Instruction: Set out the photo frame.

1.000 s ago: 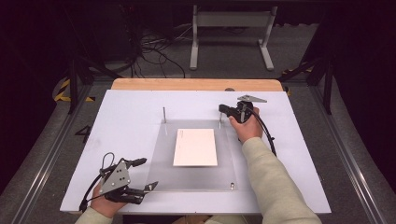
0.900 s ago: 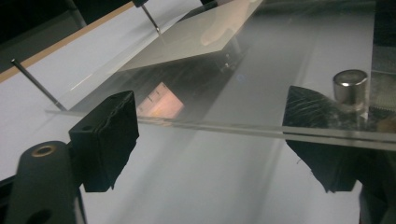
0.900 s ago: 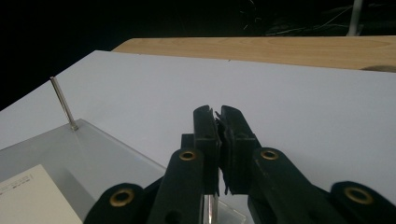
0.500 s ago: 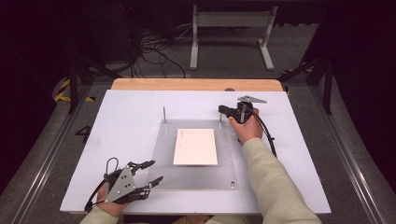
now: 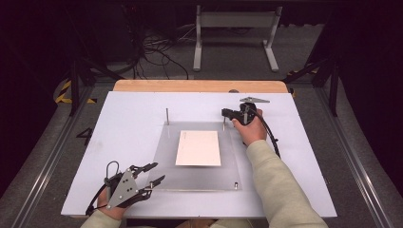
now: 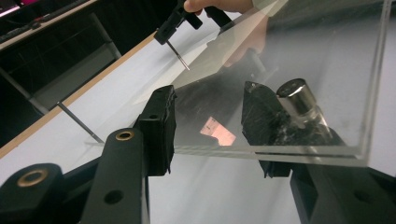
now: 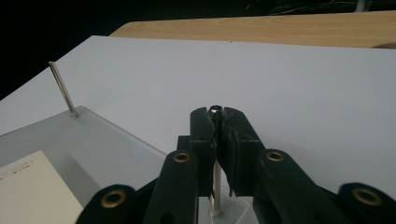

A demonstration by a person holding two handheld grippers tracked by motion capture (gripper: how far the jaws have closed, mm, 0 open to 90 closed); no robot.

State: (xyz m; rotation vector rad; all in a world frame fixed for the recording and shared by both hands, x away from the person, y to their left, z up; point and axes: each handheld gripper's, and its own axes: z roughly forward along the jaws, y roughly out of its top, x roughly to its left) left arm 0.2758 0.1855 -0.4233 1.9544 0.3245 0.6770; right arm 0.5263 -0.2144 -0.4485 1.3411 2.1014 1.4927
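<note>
Clear acrylic plate [image 5: 199, 178] looking glossy, smooth, catching reflections. Paper sheet [image 5: 198, 148] on it showing matt off-white. Corner pins [image 7: 62, 89] reading as brushed metal, thin, slightly shiny. Table [image 5: 133, 123] top coming across matt white, wood strip [image 5: 199, 86] along far edge. Hand-held gripper [image 6: 210, 130] jaws looking matt black plastic, scuffed, brass-coloured bushings.

Clear acrylic plate [image 5: 199, 175] lying flat on the bench; slim upright metal pin [image 7: 216, 184] standing at its far right corner.
</note>
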